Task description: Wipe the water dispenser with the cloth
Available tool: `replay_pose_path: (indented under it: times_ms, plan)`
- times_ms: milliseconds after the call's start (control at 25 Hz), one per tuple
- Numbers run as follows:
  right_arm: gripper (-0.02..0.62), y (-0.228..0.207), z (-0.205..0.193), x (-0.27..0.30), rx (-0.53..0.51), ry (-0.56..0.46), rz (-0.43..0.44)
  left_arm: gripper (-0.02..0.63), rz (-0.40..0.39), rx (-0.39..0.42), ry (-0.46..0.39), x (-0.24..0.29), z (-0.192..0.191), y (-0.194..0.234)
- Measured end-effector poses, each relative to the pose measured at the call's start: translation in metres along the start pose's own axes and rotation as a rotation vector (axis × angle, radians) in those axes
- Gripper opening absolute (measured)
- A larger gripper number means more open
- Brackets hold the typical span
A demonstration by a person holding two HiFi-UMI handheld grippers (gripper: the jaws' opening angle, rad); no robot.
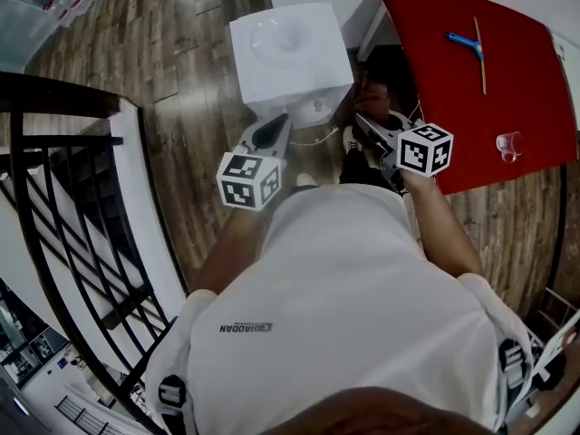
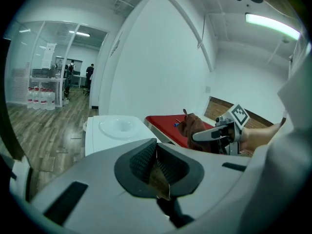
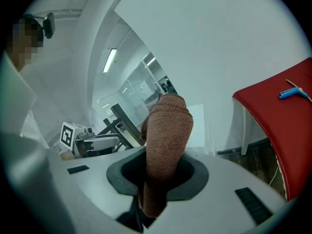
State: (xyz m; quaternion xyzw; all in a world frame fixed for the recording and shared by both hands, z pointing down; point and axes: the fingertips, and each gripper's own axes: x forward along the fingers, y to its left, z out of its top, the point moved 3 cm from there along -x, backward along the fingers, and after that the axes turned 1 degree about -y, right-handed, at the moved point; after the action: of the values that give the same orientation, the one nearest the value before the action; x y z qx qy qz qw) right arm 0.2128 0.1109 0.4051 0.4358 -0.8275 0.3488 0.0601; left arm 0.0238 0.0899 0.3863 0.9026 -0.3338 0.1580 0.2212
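Brown cloth [image 3: 168, 130] sits pinched between my right gripper's [image 3: 161, 179] jaws. It looks soft, light and floppy, so a bunched mid-fold grip seems best. My left gripper [image 2: 157, 165] is closed and empty. The water dispenser [image 1: 290, 57] stands just beyond.

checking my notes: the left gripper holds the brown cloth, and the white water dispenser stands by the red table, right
Not quite: the brown cloth is clamped in the right gripper, not the left, as the right gripper view shows. The left gripper has its jaws together on nothing. The white water dispenser does stand by the red table.
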Motion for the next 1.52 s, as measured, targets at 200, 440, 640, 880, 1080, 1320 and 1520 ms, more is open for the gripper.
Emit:
replay_pose_path:
  times_ms: [200,440,640,880,1080,1320,1520]
  plan:
    - [0.071,-0.037,0.018,0.015,0.008,0.016,-0.002,0.002,0.017,0.029,0.054,0.023,0.004,0.004]
    - [0.071,-0.075,0.047,0.038,0.008,0.035,0.040,0.001,0.049,0.053,0.075,0.060,0.028,0.007]
    - [0.071,-0.105,0.054,0.055,0.031,0.058,0.078,0.001,0.064,0.082,0.078,0.093,0.050,0.005]
    - [0.071,-0.133,0.047,0.074,0.082,0.100,0.133,0.001,0.089,0.077,0.112,0.128,0.056,0.005]
    - [0.071,-0.153,0.041,0.094,0.121,0.127,0.183,0.002,0.142,0.064,0.166,0.148,0.049,0.016]
    - [0.071,-0.173,0.025,0.123,0.139,0.189,0.225,0.002,0.174,0.062,0.205,0.166,0.053,0.020]
    - [0.071,-0.194,0.009,0.137,0.177,0.227,0.243,0.001,0.205,0.055,0.232,0.180,0.054,0.020]
